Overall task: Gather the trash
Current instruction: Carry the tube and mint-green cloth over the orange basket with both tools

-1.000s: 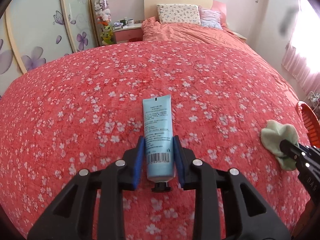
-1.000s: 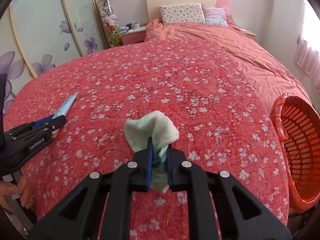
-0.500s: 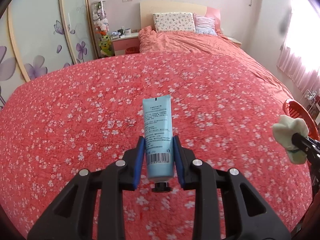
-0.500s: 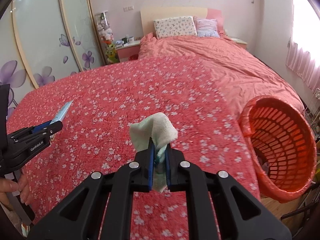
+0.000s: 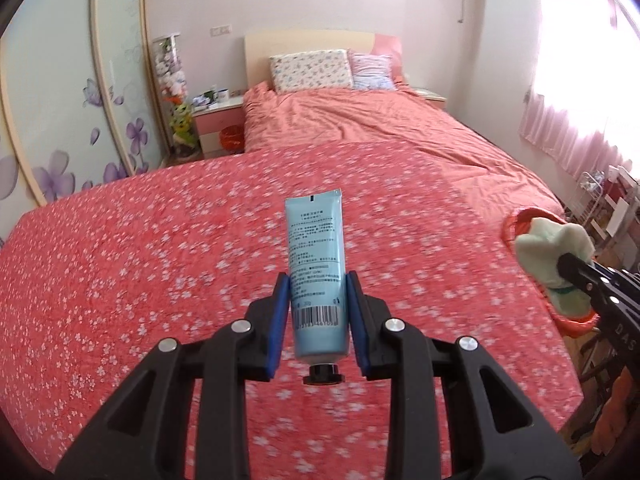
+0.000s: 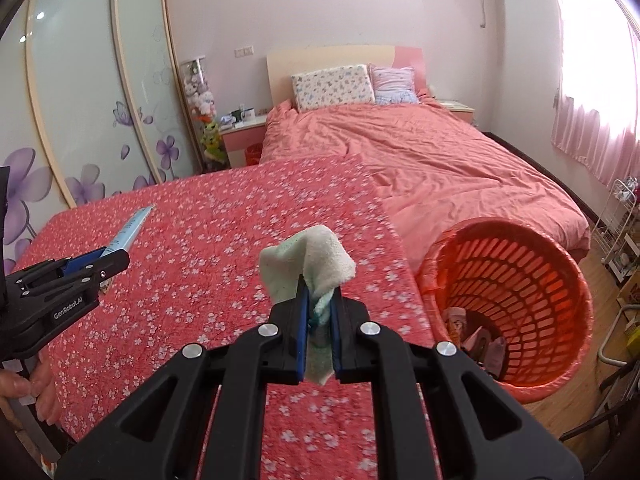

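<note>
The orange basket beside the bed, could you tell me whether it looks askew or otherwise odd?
Yes: the orange basket lies tipped on its side against the bed's edge, mouth facing the camera, with some items visible inside; they could slide out.

Orange basket [image 6: 560, 280] mouth faces the right tool [image 6: 319, 300], nothing between them; trash sits low inside at the bottom. Flowered bedspread [image 6: 224, 264] lies bare beneath both tools. Left tool [image 6: 102, 266] with tube [image 6: 130, 230] is well apart, off to the left.

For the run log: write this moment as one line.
left gripper: shut on blue tube | right gripper: shut on green cloth | both above bed | orange basket: right, holds trash
</note>
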Motion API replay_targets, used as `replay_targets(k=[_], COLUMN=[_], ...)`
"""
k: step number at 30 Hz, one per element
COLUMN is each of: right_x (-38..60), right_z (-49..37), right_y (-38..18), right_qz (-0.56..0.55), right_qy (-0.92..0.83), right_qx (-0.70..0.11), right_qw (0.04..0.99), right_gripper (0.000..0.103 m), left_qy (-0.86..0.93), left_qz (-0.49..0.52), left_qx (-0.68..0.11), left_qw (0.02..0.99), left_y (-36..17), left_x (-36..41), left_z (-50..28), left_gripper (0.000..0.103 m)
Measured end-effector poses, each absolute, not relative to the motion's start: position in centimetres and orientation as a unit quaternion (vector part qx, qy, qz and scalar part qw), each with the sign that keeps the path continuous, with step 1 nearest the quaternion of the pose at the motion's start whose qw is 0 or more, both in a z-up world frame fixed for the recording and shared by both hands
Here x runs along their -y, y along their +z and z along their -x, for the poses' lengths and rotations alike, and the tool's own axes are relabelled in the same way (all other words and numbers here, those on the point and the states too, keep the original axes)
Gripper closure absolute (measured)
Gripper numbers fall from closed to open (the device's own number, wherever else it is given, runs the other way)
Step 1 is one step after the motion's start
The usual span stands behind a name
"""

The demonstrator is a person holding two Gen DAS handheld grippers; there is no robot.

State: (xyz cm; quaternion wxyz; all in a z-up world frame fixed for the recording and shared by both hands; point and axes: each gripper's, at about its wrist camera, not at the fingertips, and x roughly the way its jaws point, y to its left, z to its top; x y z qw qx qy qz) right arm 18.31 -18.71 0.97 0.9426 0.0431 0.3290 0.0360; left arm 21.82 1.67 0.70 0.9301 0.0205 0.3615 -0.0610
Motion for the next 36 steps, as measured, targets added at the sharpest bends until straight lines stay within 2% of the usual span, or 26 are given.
replay_targets(k=[19, 36], right_x=[28.5, 38.1], right_z=[-15.8, -17.3], right_y=[2.6, 0.2], right_qz=[-0.074, -0.153], right_qy=[-0.040, -0.106], right_qx=[-0.284, -0.289], right_qw=[0.955, 0.939], right_gripper=[0.093, 0.093], left_qy=[-0.195, -0.302], left_qz=[-0.042, -0.047], left_qx=[-0.337, -0.353], left_qw=[0.920, 0.884], left_y=[3.3, 0.3], left_x=[11.3, 24.6], left_z=[-19.8, -21.9], left_gripper=[0.075, 0.074])
